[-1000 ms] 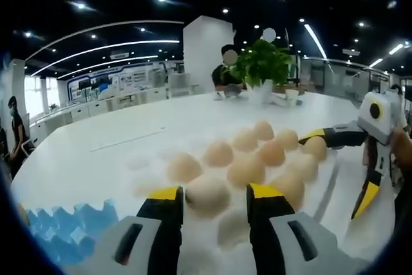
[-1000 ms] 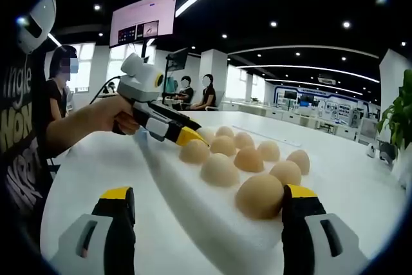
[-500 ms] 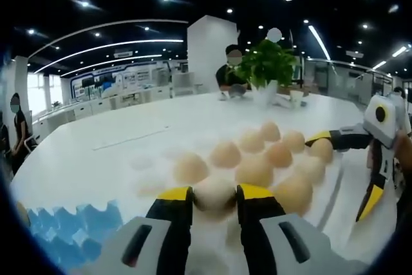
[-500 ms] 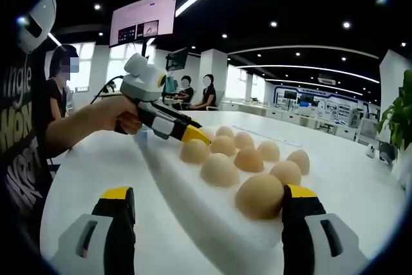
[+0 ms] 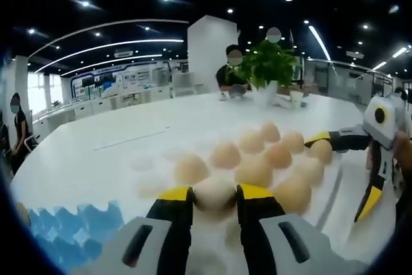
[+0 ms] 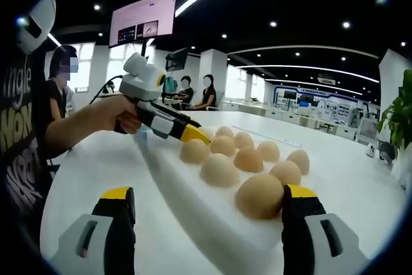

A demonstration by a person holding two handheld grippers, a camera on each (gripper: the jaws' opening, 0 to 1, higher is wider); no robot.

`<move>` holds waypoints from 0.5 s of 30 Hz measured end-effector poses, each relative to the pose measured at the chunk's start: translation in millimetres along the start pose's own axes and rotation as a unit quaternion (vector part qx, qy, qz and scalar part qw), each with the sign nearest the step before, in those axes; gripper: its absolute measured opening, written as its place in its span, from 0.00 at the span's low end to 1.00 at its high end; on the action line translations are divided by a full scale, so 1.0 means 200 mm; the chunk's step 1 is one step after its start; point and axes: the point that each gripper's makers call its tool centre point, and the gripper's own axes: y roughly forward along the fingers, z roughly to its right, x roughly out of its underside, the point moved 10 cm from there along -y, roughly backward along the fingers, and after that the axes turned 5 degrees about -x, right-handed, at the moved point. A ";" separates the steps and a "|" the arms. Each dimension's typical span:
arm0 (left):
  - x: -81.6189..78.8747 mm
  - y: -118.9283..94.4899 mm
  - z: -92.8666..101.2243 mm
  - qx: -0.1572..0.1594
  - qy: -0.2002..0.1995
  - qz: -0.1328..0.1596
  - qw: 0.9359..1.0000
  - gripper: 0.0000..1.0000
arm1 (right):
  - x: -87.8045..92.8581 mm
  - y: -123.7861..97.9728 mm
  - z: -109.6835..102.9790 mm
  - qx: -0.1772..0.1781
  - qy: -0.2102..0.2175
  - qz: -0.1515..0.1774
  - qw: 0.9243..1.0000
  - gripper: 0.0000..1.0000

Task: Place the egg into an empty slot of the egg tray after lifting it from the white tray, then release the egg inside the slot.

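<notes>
Several tan eggs [image 5: 254, 169] sit in rows on a white tray [image 5: 325, 198]. My left gripper [image 5: 214, 192] is shut on a pale egg [image 5: 214, 191] in the tray's near row; I cannot tell whether that egg is off the tray. A blue egg tray [image 5: 64, 230] lies at the lower left. In the right gripper view, a hand holds the left gripper [image 6: 193, 135] over the far end egg [image 6: 193, 151]. My right gripper [image 6: 209, 201] stands wide open over the white tray [image 6: 193, 210], with an egg [image 6: 259, 194] just inside its right jaw.
The trays rest on a large white table [image 5: 129, 133]. A potted plant [image 5: 265, 66] and cups stand at its far side, with a seated person behind. The right gripper [image 5: 347, 169] hangs open at the white tray's right end. People and desks stand further off.
My left jaws have drawn together onto the pale egg during the first half second. Since then nothing has visibly moved, and the right gripper has kept still.
</notes>
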 end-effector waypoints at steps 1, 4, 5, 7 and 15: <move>0.00 0.00 0.00 0.000 -0.001 0.001 1.000 0.27 | 0.00 0.00 0.00 0.000 0.000 0.000 1.000 0.99; -0.03 -0.02 0.00 0.001 -0.004 0.006 1.000 0.27 | 0.00 0.00 0.00 0.000 0.000 0.000 1.000 0.99; -0.04 -0.03 0.00 0.001 -0.003 0.008 1.000 0.27 | 0.00 0.00 0.00 0.000 0.000 0.000 1.000 0.99; -0.04 -0.04 0.00 0.001 -0.003 0.011 1.000 0.27 | 0.00 0.00 0.00 0.000 0.002 0.001 1.000 0.98; -0.05 -0.07 -0.03 -0.004 -0.007 0.016 1.000 0.27 | 0.00 0.00 0.00 -0.001 0.001 0.001 1.000 0.98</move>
